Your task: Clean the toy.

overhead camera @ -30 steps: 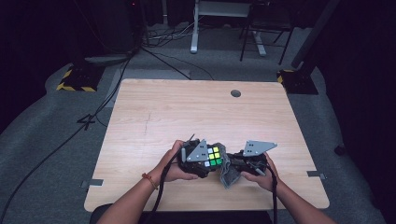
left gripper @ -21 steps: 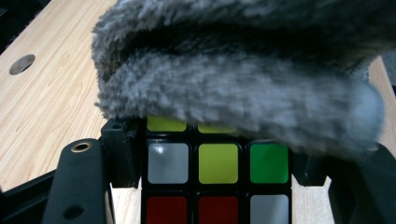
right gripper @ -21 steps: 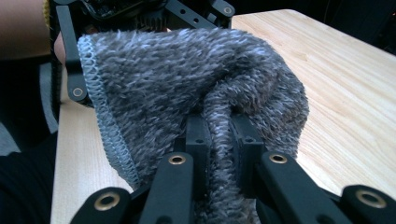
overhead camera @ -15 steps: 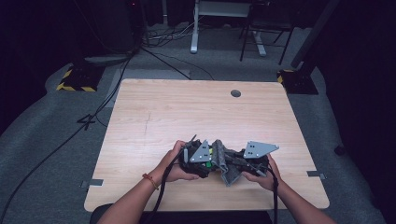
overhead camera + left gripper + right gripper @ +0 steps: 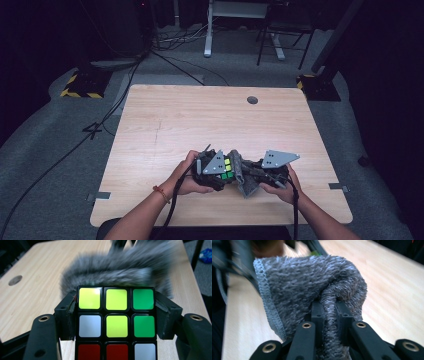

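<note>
**A cube and a fuzzy cloth, held close together**

The left gripper (image 5: pixel 216 169) squeezes a puzzle cube (image 5: pixel 116 322) from both sides. In the left gripper view its two black jaws press flat on the cube's left and right faces. The side facing that camera shows yellow, green, white and red squares. In the high view a few yellow and green squares (image 5: pixel 227 168) peek out between the two grippers.

The right gripper (image 5: pixel 329 312) pinches a grey cloth (image 5: pixel 312 290) — a thick fold of it is caught tight between the jaws. The rest of the cloth puffs out past the jaw tips, and its stitched edge runs down the left side in the right gripper view.

The cloth sits right at the far side of the cube — it looks like they touch, but the cloth is blurry there.

Both are just above the wooden table (image 5: pixel 200 120), near the person's edge. A left hand (image 5: pixel 187 175) and a right hand (image 5: pixel 282 185) hold the grippers.
</note>
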`<state>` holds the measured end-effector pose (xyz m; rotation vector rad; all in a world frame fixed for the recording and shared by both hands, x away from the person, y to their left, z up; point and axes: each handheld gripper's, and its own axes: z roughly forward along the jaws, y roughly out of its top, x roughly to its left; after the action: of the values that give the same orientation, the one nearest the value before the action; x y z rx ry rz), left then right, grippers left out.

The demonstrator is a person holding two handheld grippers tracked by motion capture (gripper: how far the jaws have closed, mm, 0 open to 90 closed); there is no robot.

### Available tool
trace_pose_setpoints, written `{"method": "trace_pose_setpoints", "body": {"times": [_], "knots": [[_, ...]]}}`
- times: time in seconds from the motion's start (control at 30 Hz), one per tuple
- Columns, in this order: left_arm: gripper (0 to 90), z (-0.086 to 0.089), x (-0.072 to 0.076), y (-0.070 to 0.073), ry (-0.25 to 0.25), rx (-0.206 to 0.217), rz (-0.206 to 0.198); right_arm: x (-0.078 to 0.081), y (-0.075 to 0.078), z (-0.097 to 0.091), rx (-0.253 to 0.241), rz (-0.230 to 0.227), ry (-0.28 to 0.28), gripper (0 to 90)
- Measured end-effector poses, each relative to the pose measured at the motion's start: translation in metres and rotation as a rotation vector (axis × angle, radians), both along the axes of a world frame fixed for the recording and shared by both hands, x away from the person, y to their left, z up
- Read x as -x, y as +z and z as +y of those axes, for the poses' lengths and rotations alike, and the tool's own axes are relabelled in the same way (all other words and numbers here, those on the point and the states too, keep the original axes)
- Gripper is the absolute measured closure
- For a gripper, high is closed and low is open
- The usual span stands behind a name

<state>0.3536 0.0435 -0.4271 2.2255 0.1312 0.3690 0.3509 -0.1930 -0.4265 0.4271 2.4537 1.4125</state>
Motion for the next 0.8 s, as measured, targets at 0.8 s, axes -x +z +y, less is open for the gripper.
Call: {"method": "trace_pose_setpoints", "body": {"times": [0.8], "knots": [[32.7, 0.009, 0.002, 0.007, -0.018, 0.094, 0.012, -0.019, -0.02, -0.011, -0.058, 0.166, -0.007, 80.4]]}}
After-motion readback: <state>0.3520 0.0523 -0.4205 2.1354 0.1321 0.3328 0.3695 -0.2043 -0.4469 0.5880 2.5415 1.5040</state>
